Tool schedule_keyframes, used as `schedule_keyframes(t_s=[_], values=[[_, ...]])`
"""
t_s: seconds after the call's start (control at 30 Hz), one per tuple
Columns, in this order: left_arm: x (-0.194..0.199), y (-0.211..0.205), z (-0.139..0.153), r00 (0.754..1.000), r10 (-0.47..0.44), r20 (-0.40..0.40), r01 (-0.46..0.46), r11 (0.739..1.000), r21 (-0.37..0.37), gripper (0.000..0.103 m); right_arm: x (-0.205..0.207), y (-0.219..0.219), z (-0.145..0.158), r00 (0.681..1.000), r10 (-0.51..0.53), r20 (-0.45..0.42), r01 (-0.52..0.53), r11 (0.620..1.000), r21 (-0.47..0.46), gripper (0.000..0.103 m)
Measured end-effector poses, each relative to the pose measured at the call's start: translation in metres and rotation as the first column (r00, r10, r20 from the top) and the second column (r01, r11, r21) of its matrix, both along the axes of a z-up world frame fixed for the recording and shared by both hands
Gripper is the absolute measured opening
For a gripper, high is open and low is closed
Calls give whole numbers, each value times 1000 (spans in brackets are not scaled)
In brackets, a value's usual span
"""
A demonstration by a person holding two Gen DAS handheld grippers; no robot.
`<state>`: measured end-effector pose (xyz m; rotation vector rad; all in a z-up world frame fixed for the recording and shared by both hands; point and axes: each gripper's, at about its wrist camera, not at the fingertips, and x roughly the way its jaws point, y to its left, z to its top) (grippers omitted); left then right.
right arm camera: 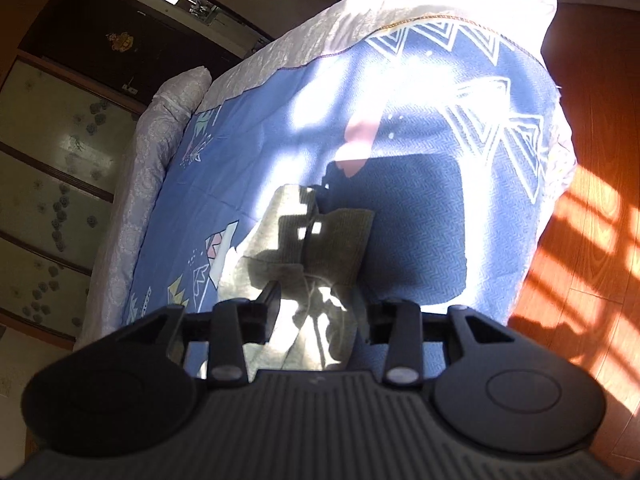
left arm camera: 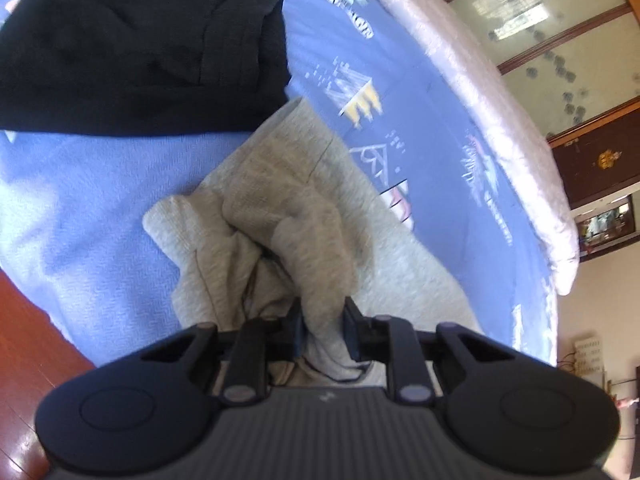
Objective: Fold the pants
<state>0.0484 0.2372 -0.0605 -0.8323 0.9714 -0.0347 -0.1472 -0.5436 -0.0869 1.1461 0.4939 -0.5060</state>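
Grey pants point(left arm camera: 280, 216) lie bunched on the blue patterned bedspread point(left arm camera: 80, 208). My left gripper point(left arm camera: 323, 320) is shut on a fold of the grey fabric, which hangs bunched between its fingers. In the right wrist view the grey pants point(right arm camera: 320, 248) lie in sun and shadow on the bedspread point(right arm camera: 420, 220). My right gripper point(right arm camera: 316, 312) has the grey fabric between its fingers; the left finger point(right arm camera: 270, 304) shows, the right one is hidden behind cloth, and the gap looks wide.
A black folded garment point(left arm camera: 132, 48) lies at the far left of the bed. A pale quilt point(left arm camera: 480, 92) runs along the bed's far side. Wood floor point(right arm camera: 592, 200) lies beyond the bed's edge. A dark cabinet point(right arm camera: 120, 44) stands behind.
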Motion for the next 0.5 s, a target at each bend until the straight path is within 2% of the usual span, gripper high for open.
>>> schedule_keyframes(t_s=[0.07, 0.13, 0.17, 0.33, 0.43, 0.5], values=[[-7, 7, 10, 1000, 7, 21, -6, 998, -57, 18, 7, -3, 0, 1000, -2, -8, 2, 1000, -5, 40], [-14, 12, 20, 999, 10, 44, -6, 996, -94, 18, 13, -4, 5, 1000, 15, -17, -16, 998, -58, 21], [-18, 15, 25, 998, 9, 54, -4, 995, -99, 18, 17, -4, 7, 999, 24, -32, -27, 997, -77, 3], [-32, 22, 36, 998, 14, 63, -8, 995, -100, 18, 7, 2, 30, 1000, 12, -15, -14, 985, -169, 2], [-42, 29, 26, 999, 36, 34, -33, 997, -76, 18, -14, 9, 40, 999, -37, -20, 31, 970, -242, 2], [-49, 34, 13, 999, 52, 3, -52, 996, -76, 19, -27, 7, 36, 996, -85, -42, 70, 960, -272, 2]])
